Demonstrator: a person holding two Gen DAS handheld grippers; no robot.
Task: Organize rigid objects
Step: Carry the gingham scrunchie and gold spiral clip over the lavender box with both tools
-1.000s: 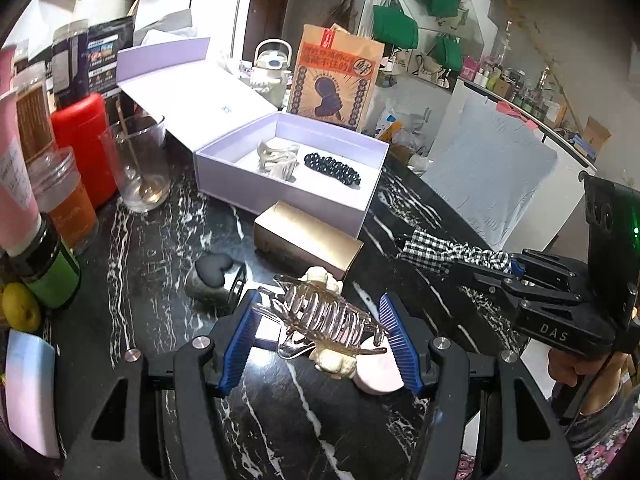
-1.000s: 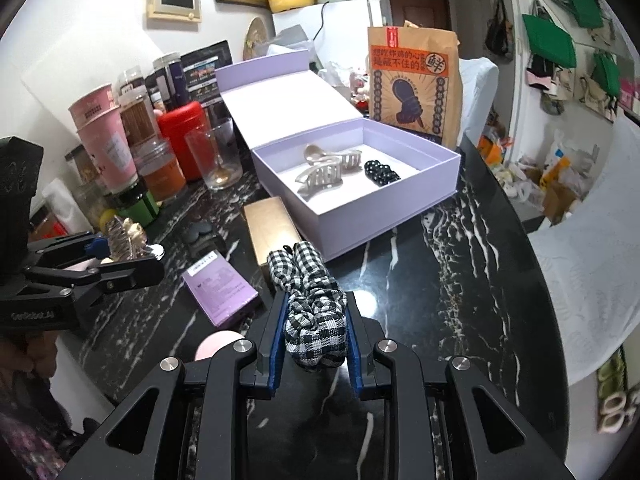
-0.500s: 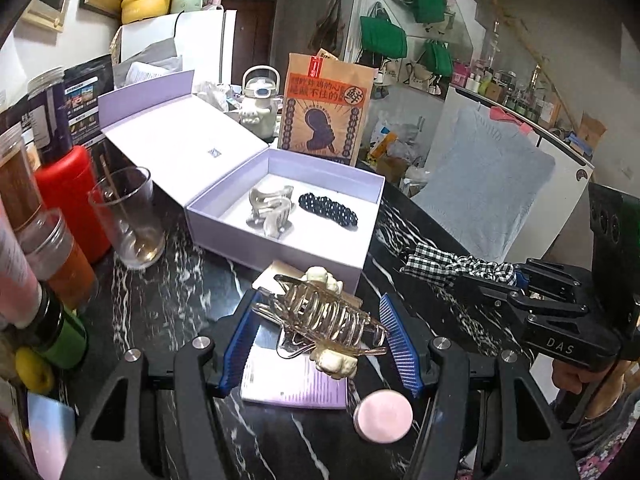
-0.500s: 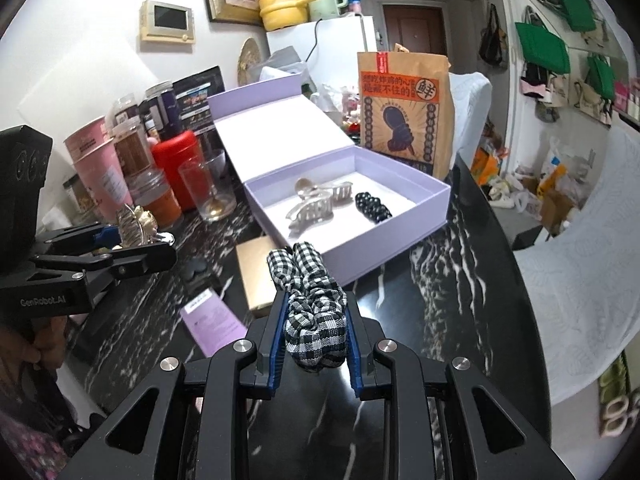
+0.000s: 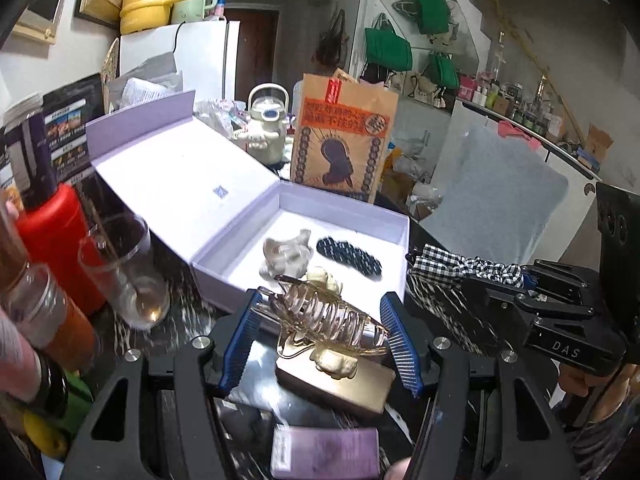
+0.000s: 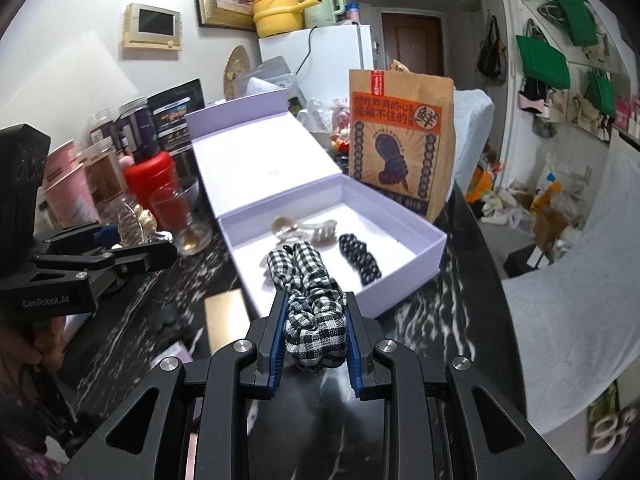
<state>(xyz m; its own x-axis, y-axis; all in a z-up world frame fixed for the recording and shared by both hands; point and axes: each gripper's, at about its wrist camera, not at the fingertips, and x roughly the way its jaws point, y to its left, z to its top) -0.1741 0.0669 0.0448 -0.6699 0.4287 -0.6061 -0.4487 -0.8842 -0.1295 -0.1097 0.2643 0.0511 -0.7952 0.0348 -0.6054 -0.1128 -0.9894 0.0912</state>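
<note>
My left gripper (image 5: pixel 320 332) is shut on a clear amber hair claw clip (image 5: pixel 328 320) with cream ends, held above the counter just before the open lilac box (image 5: pixel 304 208). My right gripper (image 6: pixel 314 336) is shut on a black-and-white checked scrunchie (image 6: pixel 308 292), at the box's (image 6: pixel 400 284) near wall. It also shows in the left wrist view (image 5: pixel 460 268). Inside the box lie a pale claw clip (image 5: pixel 286 256) and a black beaded hair tie (image 5: pixel 348 258).
A gold box (image 5: pixel 340 388), a small purple box (image 5: pixel 324 452), a glass (image 5: pixel 124 272), a red canister (image 5: pixel 56 240) and jars stand on the black marble counter. A brown paper bag (image 6: pixel 400 140) stands behind the lilac box. A white chair back is to the right.
Both grippers have risen and moved forward toward the lilac box, each still holding its item. The box now looks closer in both views.
</note>
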